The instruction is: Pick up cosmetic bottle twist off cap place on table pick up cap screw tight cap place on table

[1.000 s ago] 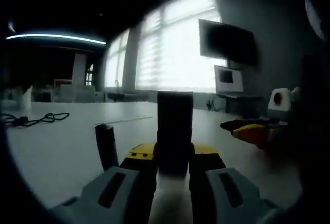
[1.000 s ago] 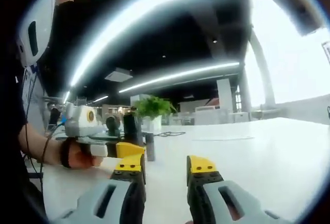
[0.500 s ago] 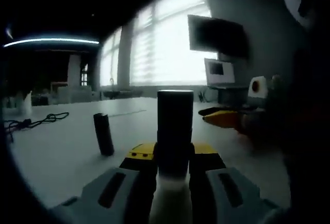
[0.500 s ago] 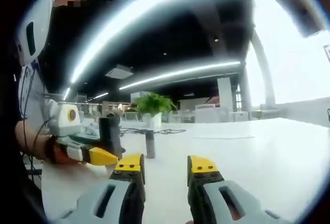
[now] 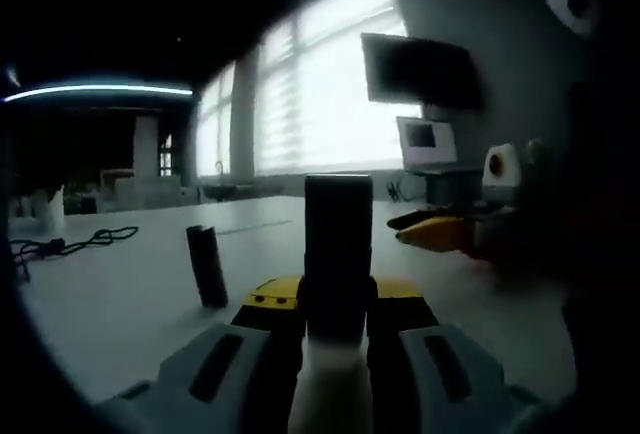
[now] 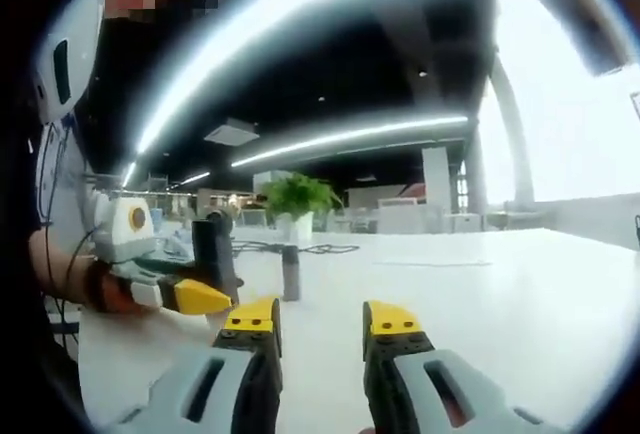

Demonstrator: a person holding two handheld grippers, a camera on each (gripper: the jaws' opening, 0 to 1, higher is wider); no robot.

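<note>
Centre of left gripper view: my left gripper (image 5: 337, 306) clamps tall dark cylindrical cosmetic bottle (image 5: 338, 252) upright between yellow-tipped jaws. Small dark cylindrical cap (image 5: 207, 265) stands left of centre on white table (image 5: 110, 299), apart. Right gripper (image 6: 321, 326) jaws spread, holding nothing.

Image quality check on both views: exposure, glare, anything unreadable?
Left gripper view: dim and backlit, windows blown white, bottle in the jaws a black silhouette, small cap on the table dark too. Right gripper view: brighter, ceiling light strips flare white, straight lines bow with fisheye, left gripper readable, plant soft.
</note>
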